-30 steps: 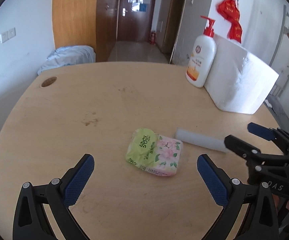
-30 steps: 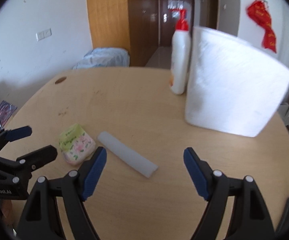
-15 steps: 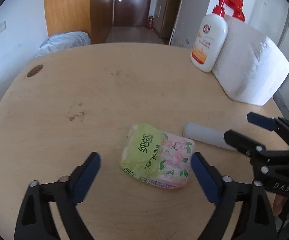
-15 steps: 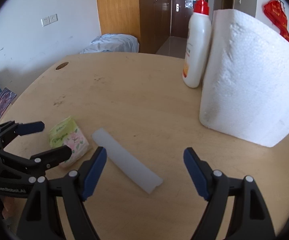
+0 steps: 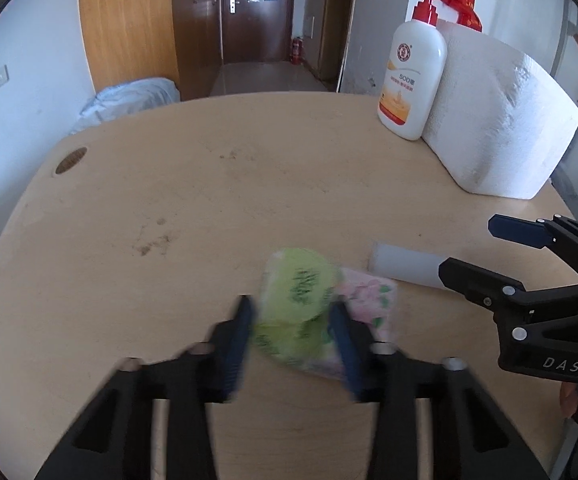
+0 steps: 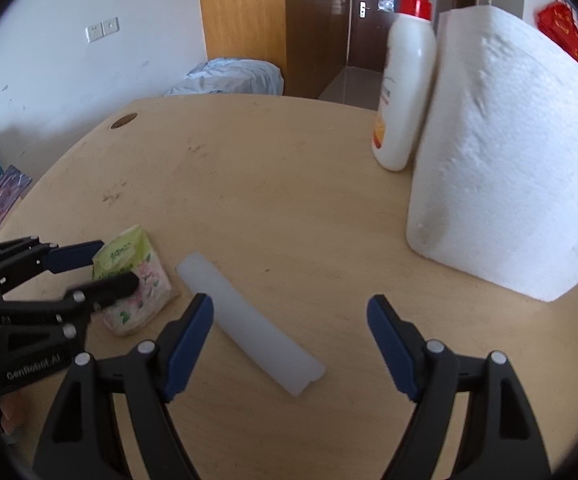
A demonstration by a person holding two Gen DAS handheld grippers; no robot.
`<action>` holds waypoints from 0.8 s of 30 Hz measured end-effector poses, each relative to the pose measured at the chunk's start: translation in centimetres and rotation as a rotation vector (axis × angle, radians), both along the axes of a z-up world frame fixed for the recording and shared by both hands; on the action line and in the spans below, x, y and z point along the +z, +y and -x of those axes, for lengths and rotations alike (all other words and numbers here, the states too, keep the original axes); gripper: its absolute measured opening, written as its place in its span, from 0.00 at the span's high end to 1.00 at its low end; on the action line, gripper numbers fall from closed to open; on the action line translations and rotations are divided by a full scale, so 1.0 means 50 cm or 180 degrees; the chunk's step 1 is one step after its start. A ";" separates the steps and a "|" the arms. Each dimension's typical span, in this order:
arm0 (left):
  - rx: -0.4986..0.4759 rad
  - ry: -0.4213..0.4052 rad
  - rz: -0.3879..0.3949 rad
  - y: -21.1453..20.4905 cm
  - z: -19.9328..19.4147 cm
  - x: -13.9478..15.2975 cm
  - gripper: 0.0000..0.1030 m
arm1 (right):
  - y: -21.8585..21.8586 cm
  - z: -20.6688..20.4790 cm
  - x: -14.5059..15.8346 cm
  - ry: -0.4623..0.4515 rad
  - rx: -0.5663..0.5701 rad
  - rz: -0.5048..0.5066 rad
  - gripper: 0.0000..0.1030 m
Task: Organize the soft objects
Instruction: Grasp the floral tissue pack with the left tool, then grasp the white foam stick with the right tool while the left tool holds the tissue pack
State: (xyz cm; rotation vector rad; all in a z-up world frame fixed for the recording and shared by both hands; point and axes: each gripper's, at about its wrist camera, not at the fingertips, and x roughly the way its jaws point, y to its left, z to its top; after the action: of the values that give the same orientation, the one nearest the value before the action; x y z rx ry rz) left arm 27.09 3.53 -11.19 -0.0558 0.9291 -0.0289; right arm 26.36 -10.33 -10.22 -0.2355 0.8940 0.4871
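A green and pink tissue pack [image 5: 309,304] lies on the wooden table [image 5: 209,208]. My left gripper [image 5: 293,332] is shut on its green end; the frame is blurred by motion. The pack also shows in the right wrist view [image 6: 133,276], pinched by the left gripper [image 6: 109,264]. My right gripper [image 6: 289,340] is open and empty above a white foam strip [image 6: 245,320], which also lies right of the pack in the left wrist view [image 5: 405,270]. The right gripper [image 5: 473,248] shows there open.
A big white paper roll [image 6: 505,168] stands at the table's right, with a lotion pump bottle [image 6: 403,92] touching its left side. A cable hole [image 5: 71,160] is at the far left. Books [image 6: 5,196] lie beyond the left edge.
My left gripper moved forward onto the tissue pack and closed on it. The right gripper moved slightly closer to the foam strip and stayed open.
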 end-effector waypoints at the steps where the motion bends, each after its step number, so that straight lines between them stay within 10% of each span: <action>1: -0.0013 0.0002 0.0039 0.002 0.000 0.001 0.77 | 0.005 -0.002 -0.001 -0.0001 0.0010 0.0021 0.20; 7: 0.0013 -0.0023 0.0132 0.018 0.005 0.003 0.94 | 0.019 -0.004 -0.005 0.0026 0.0096 0.0039 0.20; 24: 0.0096 -0.0219 0.0437 0.096 0.025 0.042 0.95 | 0.071 -0.013 -0.031 0.0092 0.0282 0.0219 0.29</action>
State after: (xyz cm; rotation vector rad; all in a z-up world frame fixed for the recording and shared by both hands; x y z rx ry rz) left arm 25.83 8.32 -9.11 -0.1951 0.8563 -0.0662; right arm 27.00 -6.78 -11.78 -0.3326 0.9321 0.5435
